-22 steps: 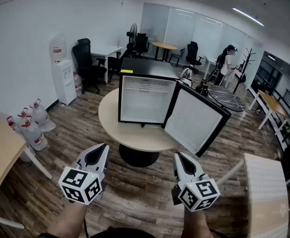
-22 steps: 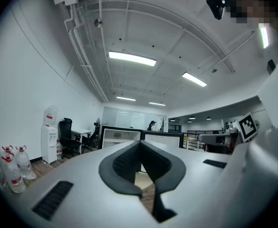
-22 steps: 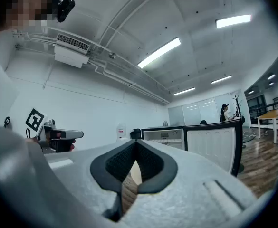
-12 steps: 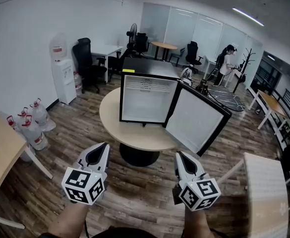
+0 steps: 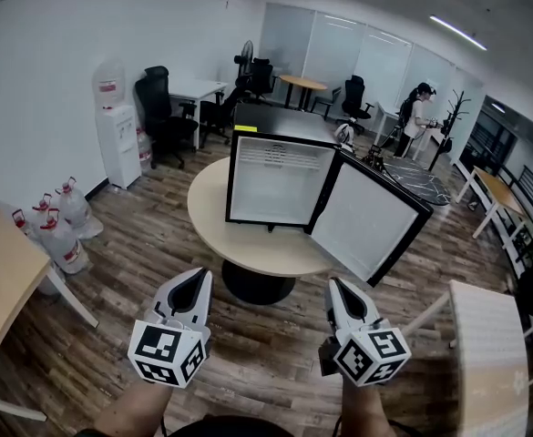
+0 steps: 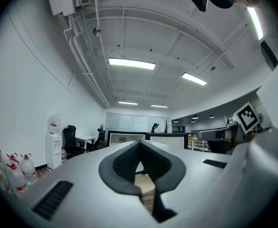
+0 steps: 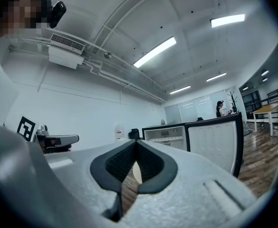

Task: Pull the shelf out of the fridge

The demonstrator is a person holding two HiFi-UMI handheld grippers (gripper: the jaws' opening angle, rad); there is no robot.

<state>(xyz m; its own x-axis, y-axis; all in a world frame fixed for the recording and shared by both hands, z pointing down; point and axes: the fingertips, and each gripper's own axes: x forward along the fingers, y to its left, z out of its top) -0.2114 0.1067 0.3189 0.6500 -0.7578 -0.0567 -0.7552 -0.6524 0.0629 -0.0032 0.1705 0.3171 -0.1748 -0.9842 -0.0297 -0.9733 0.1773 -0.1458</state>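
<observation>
At twelve o'clock in the head view, well ahead of both grippers, a small black fridge (image 5: 275,123) stands on a round table (image 5: 213,224). Its door (image 5: 368,224) is swung wide open toward two o'clock. The shelf (image 7: 165,138) sits across the white inside of the fridge, fully in place.

Low in the view, the left gripper (image 5: 194,283) is at seven o'clock and the right gripper (image 5: 340,289) at five o'clock. Both are held level and aimed at the fridge, over the wood floor (image 5: 148,235). Each gripper view shows its two jaws pressed together with nothing between them. Neither gripper touches the table or the fridge.

A water dispenser (image 5: 117,135) stands against the wall at ten o'clock. Several water bottles (image 5: 58,230) are on the floor at nine o'clock. A person (image 5: 418,116) stands far off at one o'clock.
</observation>
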